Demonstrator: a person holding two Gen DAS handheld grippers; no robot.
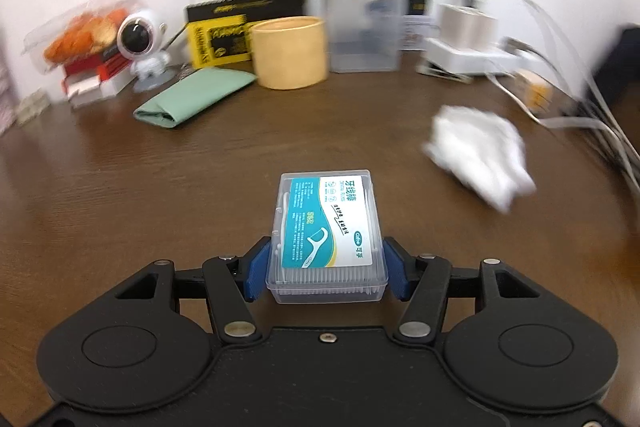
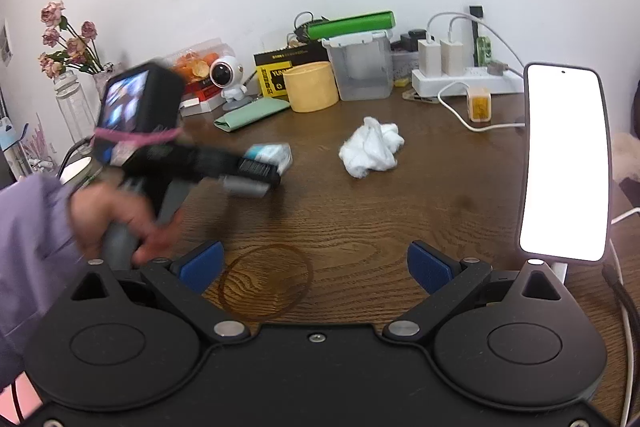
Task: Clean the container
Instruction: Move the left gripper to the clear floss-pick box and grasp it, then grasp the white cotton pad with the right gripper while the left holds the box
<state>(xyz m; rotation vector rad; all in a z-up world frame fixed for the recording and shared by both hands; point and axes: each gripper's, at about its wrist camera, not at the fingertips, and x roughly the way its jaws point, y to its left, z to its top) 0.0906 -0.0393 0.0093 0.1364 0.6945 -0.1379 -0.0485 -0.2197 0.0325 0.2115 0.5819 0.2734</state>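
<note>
My left gripper [image 1: 326, 267] is shut on a clear plastic floss-pick box [image 1: 326, 227] with a teal and white label, held just above the brown wooden table [image 1: 160, 195]. The box also shows in the right wrist view [image 2: 272, 155], blurred, in the left gripper [image 2: 260, 167] held by a hand. A crumpled white tissue [image 1: 480, 155] lies on the table to the right of the box; it also shows in the right wrist view [image 2: 372, 149]. My right gripper [image 2: 316, 267] is open and empty, low over a brown ring stain [image 2: 266, 281] on the table.
Along the wall stand a yellow round tub [image 1: 290, 53], a clear lidded container [image 1: 362, 29], a folded green cloth [image 1: 192, 97], an astronaut figure [image 1: 146, 49], a power strip with chargers [image 2: 460, 75] and cables. A lit phone [image 2: 566, 163] stands at right. Flowers in a bottle [image 2: 68, 67] stand at left.
</note>
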